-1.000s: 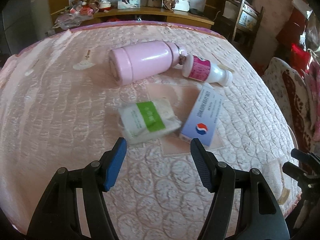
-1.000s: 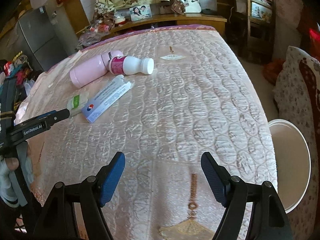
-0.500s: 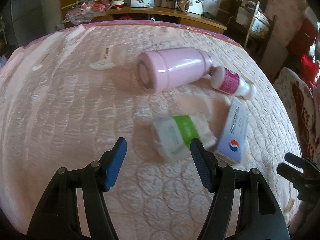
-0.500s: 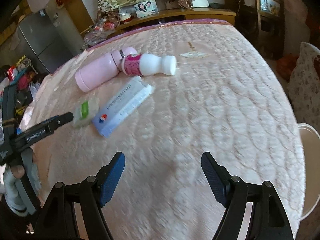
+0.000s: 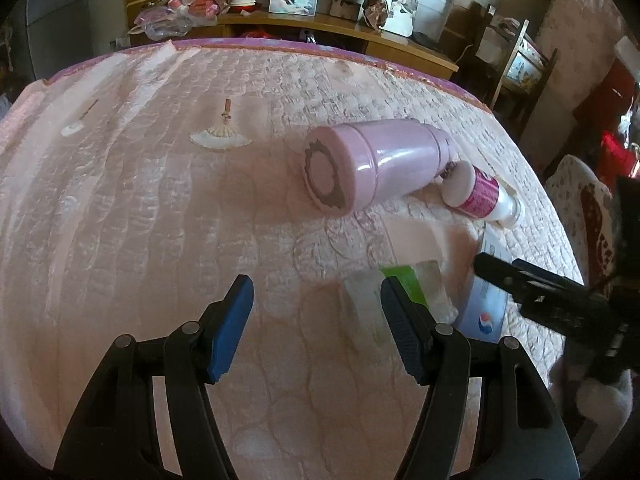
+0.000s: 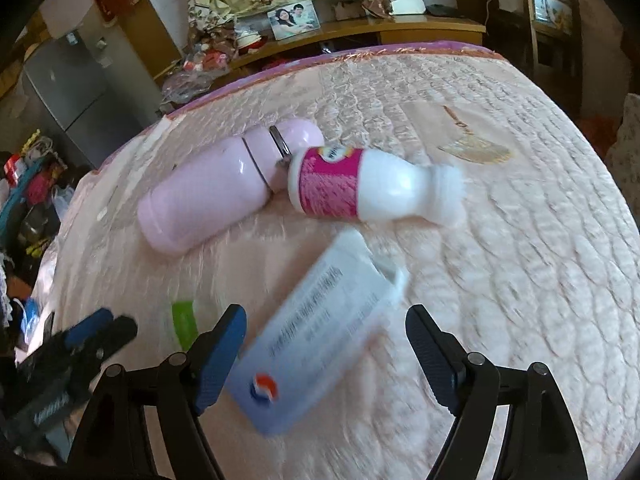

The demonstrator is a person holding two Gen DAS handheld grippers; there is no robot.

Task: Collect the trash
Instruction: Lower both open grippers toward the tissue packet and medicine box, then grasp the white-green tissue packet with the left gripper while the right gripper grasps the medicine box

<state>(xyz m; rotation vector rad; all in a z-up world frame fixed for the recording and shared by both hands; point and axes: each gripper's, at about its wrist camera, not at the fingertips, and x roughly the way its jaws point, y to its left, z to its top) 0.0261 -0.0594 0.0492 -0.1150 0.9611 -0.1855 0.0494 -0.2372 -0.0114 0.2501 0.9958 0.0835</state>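
Observation:
On the pink quilted bed lie a pink flask, a white bottle with a magenta label, a white-and-blue carton and a green-labelled tissue pack. My left gripper is open and empty over the quilt, with the tissue pack just beyond its right finger. In the right wrist view my right gripper hovers over the carton. Its jaws are opening, and the carton lies in the gap with the pads not touching it. The flask and bottle lie behind it.
A wooden shelf with a framed photo and clutter runs behind the bed. A wooden rack stands at the back right, and a grey fridge at the left. The bed's near edge is close below both grippers.
My right gripper has come in over the carton and its jaws have spread a little. The left gripper has slid leftward, so the objects now sit to its right.

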